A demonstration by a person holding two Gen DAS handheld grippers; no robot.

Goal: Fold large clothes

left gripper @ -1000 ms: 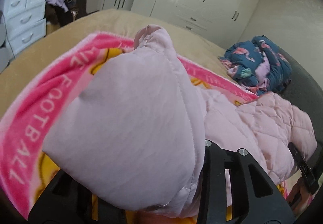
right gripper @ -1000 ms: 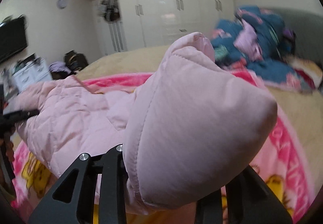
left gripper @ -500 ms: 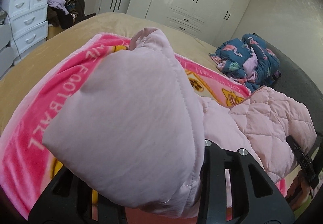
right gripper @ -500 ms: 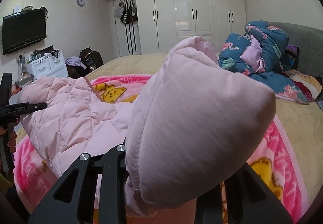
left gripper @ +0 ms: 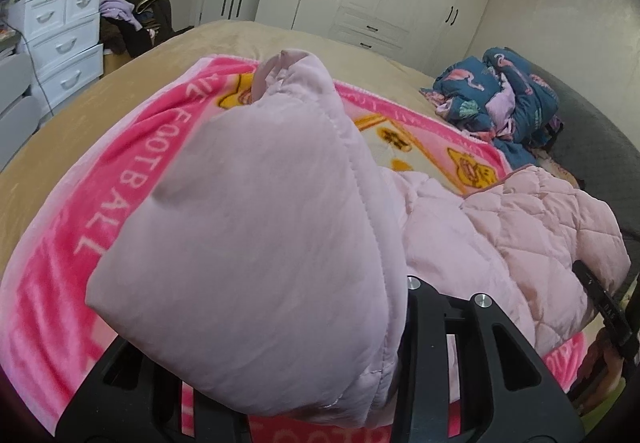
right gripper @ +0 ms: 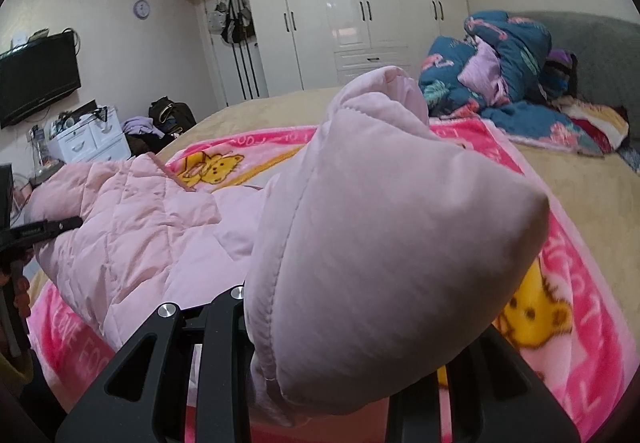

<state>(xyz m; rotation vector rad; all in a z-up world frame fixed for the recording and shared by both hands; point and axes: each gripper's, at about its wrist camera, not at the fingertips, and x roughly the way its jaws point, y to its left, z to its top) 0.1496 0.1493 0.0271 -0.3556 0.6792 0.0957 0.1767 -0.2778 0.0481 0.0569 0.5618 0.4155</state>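
Note:
A pale pink quilted jacket (left gripper: 520, 239) lies across a pink cartoon blanket (left gripper: 100, 179) on the bed. My left gripper (left gripper: 320, 395) is shut on one thick pink end of the jacket (left gripper: 260, 243), which bulges over the jaws and hides the fingertips. My right gripper (right gripper: 320, 395) is shut on the other end of the jacket (right gripper: 392, 255), held up above the blanket (right gripper: 560, 307). The quilted body (right gripper: 132, 219) hangs between them. Each gripper's black tip shows at the edge of the other view.
A heap of blue flamingo-print bedding (left gripper: 500, 95) sits at the bed's far side by the grey headboard (right gripper: 592, 39). White drawers (left gripper: 60, 39) and dark bags (right gripper: 168, 115) stand beside the bed. White wardrobes (right gripper: 360, 19) line the back wall.
Both grippers have lifted a little and drawn back with the jacket ends held. More of the blanket shows between them. The right view has steadied after blur.

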